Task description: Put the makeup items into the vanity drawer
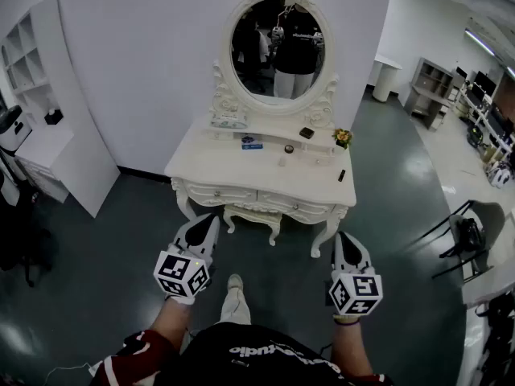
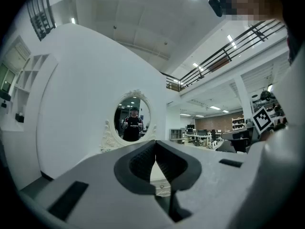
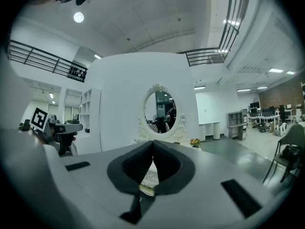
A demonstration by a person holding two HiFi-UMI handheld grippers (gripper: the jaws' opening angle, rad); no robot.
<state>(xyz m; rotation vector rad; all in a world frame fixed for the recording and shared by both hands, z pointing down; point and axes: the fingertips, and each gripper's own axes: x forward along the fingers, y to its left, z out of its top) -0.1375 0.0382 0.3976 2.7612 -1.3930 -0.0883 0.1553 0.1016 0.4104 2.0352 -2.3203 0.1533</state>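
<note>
A white vanity table (image 1: 217, 167) with an oval mirror (image 1: 279, 51) stands ahead of me against the wall. On its top lie a blue box (image 1: 251, 143), a dark compact (image 1: 306, 133), a small round jar (image 1: 289, 149) and a black lipstick (image 1: 341, 175). Both front drawers (image 1: 216, 193) look closed. My left gripper (image 1: 211, 218) and right gripper (image 1: 344, 236) hang low in front of the table, well short of it. Each is shut with nothing between its pads, as the left gripper (image 2: 155, 147) and right gripper (image 3: 153, 147) show in their own views.
A small pot of flowers (image 1: 344, 137) sits at the vanity's right end. A white shelf unit (image 1: 48, 111) stands at the left wall and a black chair (image 1: 471, 236) at the right. My shoe (image 1: 234, 296) is on the dark green floor between the grippers.
</note>
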